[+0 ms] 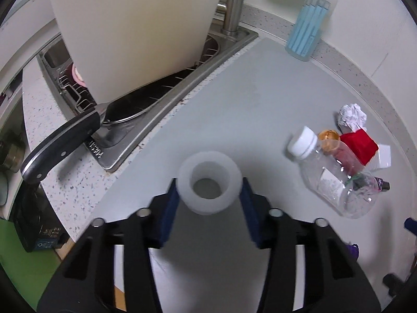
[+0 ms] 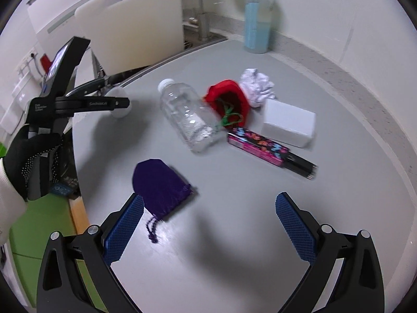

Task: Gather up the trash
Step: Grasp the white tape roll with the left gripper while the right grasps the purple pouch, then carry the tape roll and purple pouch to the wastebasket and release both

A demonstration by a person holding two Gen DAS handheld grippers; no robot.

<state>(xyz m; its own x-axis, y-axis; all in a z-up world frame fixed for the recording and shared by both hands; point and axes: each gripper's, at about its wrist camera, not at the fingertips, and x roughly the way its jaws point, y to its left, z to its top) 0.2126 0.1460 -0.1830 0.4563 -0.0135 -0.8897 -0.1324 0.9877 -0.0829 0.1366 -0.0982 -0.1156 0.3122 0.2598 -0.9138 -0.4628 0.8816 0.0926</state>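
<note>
White ring (image 1: 210,182) pinched in left jaws near sink edge (image 1: 166,112); right jaws spread.

A pale grey mat (image 1: 260,96) covered the white speckled stone desk (image 1: 65,120), which met a plain white wall (image 1: 378,26). Beside the mat sat a stainless steel sink (image 1: 146,120) with a brushed metal tap (image 1: 232,13). Below the desk edge showed a green floor (image 2: 34,224).
</note>
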